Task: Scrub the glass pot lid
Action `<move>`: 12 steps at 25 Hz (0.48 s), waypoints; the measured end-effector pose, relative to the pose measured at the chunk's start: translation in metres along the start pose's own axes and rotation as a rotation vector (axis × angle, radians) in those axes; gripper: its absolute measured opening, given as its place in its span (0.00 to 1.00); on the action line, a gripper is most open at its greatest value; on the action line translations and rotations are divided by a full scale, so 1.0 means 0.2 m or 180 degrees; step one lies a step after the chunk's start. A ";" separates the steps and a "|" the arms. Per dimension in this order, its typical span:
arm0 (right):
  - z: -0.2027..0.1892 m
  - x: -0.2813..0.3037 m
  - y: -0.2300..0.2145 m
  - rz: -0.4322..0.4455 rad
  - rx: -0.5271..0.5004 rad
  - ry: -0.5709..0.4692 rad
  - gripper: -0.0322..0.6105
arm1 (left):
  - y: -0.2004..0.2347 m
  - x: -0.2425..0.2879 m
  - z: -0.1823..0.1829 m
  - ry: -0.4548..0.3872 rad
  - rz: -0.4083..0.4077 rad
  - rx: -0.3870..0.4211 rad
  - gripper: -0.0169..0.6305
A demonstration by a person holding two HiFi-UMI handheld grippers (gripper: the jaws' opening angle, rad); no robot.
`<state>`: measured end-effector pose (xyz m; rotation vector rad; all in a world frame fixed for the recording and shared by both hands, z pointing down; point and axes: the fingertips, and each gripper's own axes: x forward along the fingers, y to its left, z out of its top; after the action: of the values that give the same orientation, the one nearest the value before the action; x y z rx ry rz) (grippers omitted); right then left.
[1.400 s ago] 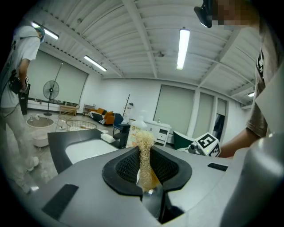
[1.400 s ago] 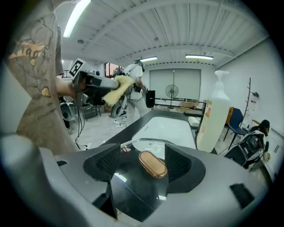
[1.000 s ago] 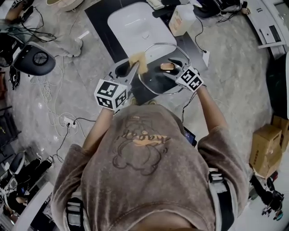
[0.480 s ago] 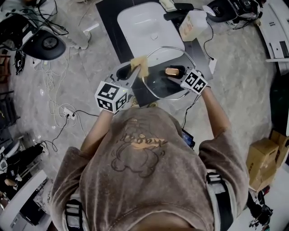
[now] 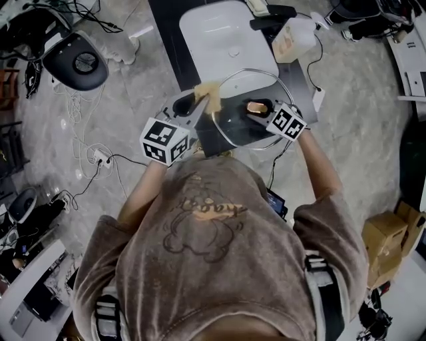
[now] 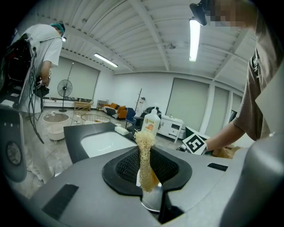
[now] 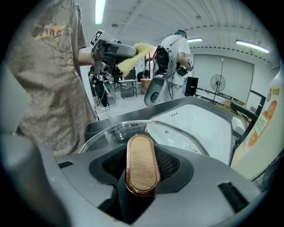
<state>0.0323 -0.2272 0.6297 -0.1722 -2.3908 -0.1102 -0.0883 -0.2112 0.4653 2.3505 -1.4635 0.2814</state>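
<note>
The left tool point(image 6: 148, 175) is clamped on a straw-coloured scrubber point(image 6: 143, 146), which sits at the left rim of the glass lid point(image 5: 229, 126). The lid is in the upper centre of the head view, just below the white sink point(image 5: 213, 40). The right tool point(image 7: 142, 179) has just been closing its jaws, and they now grip the lid's wooden handle point(image 7: 141, 162).

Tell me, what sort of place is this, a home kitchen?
Likely a lab or studio mock-up, not a home kitchen: the white rounded sink in a black counter stands on an open marble-look floor, with loose black cables trailing around it and brown cardboard boxes nearby.
</note>
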 end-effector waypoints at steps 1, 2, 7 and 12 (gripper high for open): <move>0.01 0.00 0.01 -0.0001 -0.0006 -0.0012 0.33 | 0.00 -0.01 0.00 -0.0003 0.0006 -0.0005 0.14; 0.01 0.00 0.01 -0.0004 -0.0014 -0.0021 0.33 | 0.01 -0.02 0.00 -0.0006 0.0011 -0.0011 0.14; 0.03 0.00 0.03 0.0024 -0.0050 0.0043 0.32 | 0.02 -0.03 -0.01 0.0027 0.0033 -0.0041 0.14; 0.05 -0.02 0.04 0.0056 0.0022 0.0114 0.32 | 0.04 -0.03 0.00 0.0032 0.0030 -0.0040 0.14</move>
<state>0.0292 -0.2184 0.6202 -0.1862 -2.3533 -0.0960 -0.0992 -0.2097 0.4647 2.3297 -1.4677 0.2853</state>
